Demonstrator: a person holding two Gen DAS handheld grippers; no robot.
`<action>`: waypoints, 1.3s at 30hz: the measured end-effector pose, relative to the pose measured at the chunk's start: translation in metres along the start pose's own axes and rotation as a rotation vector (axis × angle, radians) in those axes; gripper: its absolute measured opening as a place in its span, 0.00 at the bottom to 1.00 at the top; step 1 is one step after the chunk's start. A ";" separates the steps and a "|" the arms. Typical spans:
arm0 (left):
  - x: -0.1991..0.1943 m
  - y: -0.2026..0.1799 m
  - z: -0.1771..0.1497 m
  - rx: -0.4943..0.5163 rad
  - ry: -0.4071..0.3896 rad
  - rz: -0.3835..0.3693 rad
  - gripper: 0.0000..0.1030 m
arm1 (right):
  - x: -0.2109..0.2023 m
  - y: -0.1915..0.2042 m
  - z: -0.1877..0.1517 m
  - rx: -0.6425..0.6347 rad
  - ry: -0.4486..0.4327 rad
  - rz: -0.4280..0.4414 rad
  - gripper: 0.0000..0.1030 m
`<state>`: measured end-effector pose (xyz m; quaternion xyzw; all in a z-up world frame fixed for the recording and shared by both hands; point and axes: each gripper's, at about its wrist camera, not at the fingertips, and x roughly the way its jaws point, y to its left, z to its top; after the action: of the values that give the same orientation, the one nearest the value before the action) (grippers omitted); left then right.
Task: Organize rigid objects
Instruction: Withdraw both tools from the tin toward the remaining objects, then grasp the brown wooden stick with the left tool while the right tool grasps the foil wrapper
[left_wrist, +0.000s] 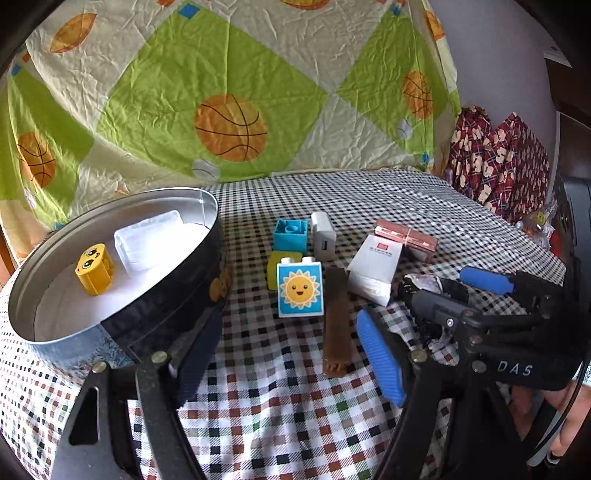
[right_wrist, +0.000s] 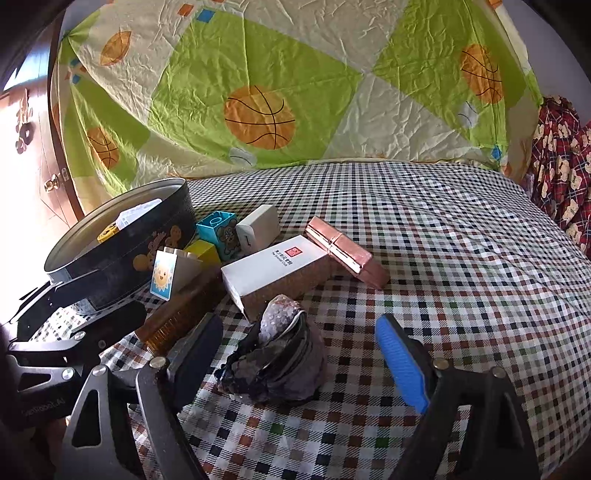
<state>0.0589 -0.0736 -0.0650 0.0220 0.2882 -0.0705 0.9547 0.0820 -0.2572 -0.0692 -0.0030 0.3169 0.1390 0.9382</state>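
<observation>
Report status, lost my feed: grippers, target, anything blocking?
Left gripper open over comb. Right gripper open around dark rock, not gripping. Tin holds two items. Box close behind rock.

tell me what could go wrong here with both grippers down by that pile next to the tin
1. The right gripper straddles the dark rock with open jaws; its lumpy shape might slip as they close.
2. The white box sits just behind the rock and could get nudged.
3. The left gripper is open around the brown comb, close to the sun block, which may topple.
</observation>
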 end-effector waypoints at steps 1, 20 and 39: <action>0.001 0.001 0.000 -0.003 0.004 -0.003 0.74 | 0.003 0.000 -0.001 -0.006 0.023 -0.002 0.72; 0.029 -0.021 0.004 0.060 0.129 -0.071 0.60 | -0.008 -0.006 0.024 -0.038 -0.077 -0.031 0.45; 0.046 -0.029 0.013 0.044 0.195 -0.107 0.14 | 0.000 -0.011 0.024 -0.001 -0.085 -0.025 0.45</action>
<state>0.1000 -0.1087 -0.0798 0.0344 0.3790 -0.1254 0.9162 0.0992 -0.2650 -0.0515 -0.0015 0.2766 0.1276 0.9525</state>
